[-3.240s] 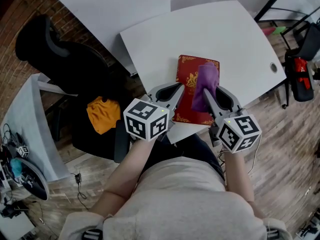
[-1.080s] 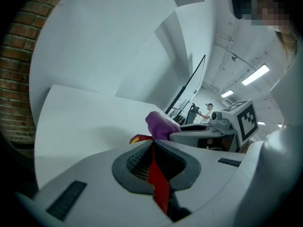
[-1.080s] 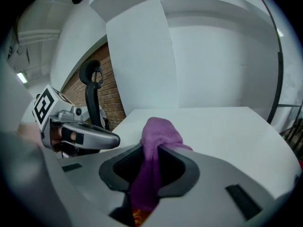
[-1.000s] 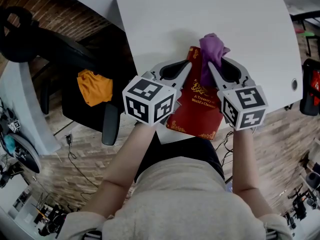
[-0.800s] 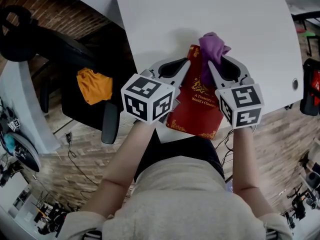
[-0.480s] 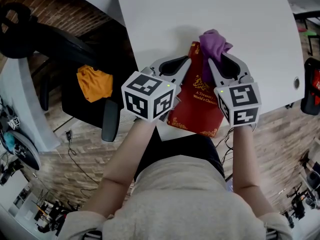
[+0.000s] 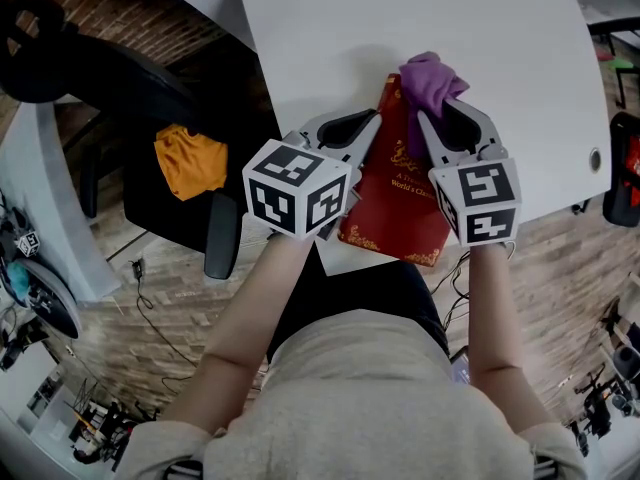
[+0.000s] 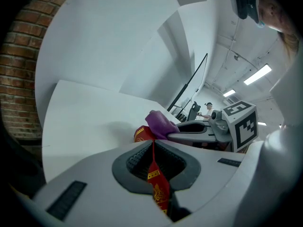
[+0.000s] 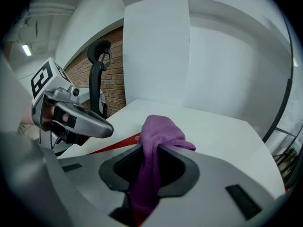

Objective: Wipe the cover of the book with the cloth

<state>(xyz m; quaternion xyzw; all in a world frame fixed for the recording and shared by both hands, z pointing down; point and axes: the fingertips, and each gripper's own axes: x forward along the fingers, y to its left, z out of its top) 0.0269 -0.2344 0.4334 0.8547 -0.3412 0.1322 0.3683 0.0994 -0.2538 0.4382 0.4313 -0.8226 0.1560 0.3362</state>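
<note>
Pins the red book (image 7: pixel 398 198) by its left long edge with the left gripper (image 7: pixel 372 126), jaws clamped on the cover. Pinches the purple cloth (image 7: pixel 430 80) in the closed right gripper (image 7: pixel 428 120), bunched over the book's far end. Has the book on the tabletop (image 7: pixel 330 28), long axis pointing away from the body, near end overhanging the edge. Leaves bare cover nearer than the cloth; probably calls for a stroke back toward the body.
</note>
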